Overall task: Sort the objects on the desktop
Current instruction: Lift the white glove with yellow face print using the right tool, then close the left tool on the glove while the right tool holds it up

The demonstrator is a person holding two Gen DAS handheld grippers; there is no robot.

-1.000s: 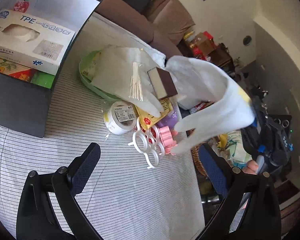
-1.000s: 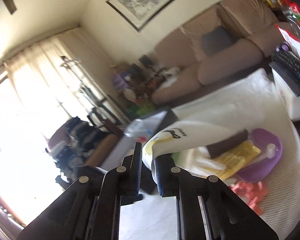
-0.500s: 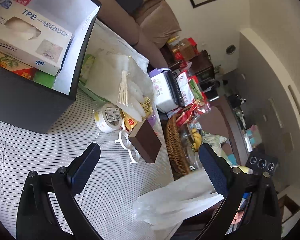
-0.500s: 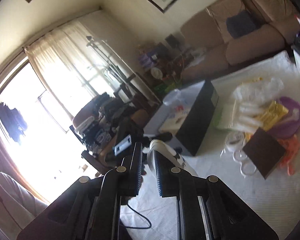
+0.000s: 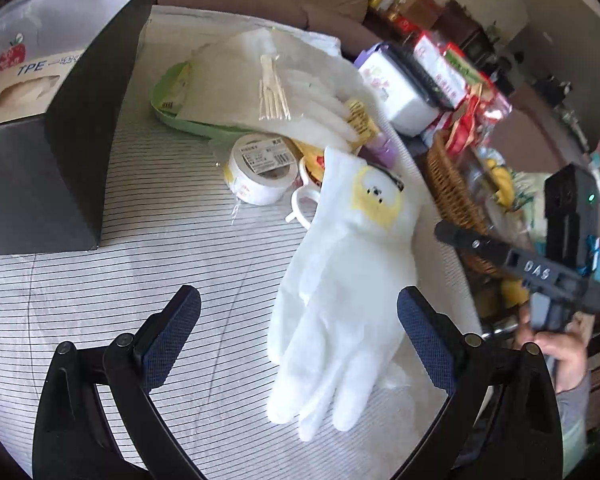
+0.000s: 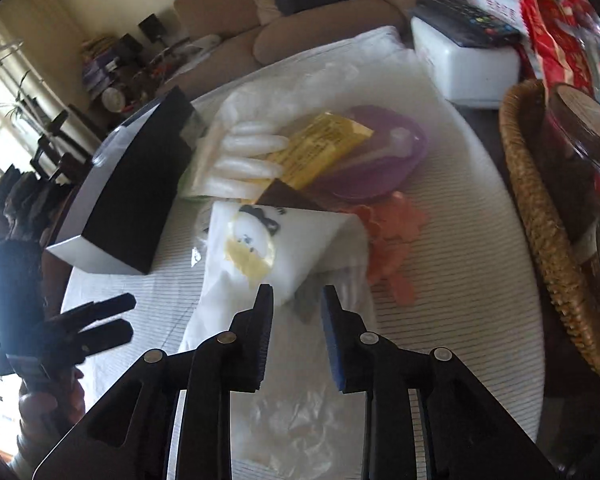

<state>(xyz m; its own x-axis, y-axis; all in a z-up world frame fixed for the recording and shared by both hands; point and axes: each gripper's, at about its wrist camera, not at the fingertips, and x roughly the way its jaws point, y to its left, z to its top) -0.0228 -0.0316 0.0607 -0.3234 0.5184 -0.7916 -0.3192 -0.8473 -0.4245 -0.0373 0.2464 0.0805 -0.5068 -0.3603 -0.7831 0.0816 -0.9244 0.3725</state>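
A white glove (image 5: 348,280) with a yellow cartoon print lies on the striped tablecloth (image 5: 160,280). Its cuff rests on the clutter and its fingers point toward me. My left gripper (image 5: 298,296) is open, and the glove lies between its wide-spread fingers without touching them. In the right wrist view the same glove (image 6: 260,248) lies just ahead of my right gripper (image 6: 297,292). Its jaws are opening and the pads do not press on the cloth. A brown block (image 6: 288,198) peeks out from behind the cuff.
A black box (image 5: 72,140) holding a tissue pack stands at the left. Behind the glove lie a tape roll (image 5: 260,172), a green plate (image 5: 168,108), plastic gloves, a yellow packet (image 6: 316,148), a purple lid (image 6: 380,160) and pink clips (image 6: 392,240). A wicker basket (image 6: 540,220) borders the right.
The glove, earlier hanging from my shut right gripper, now lies on the table. The right gripper has dipped toward the table and its jaws have parted. The left view swung over the glove.
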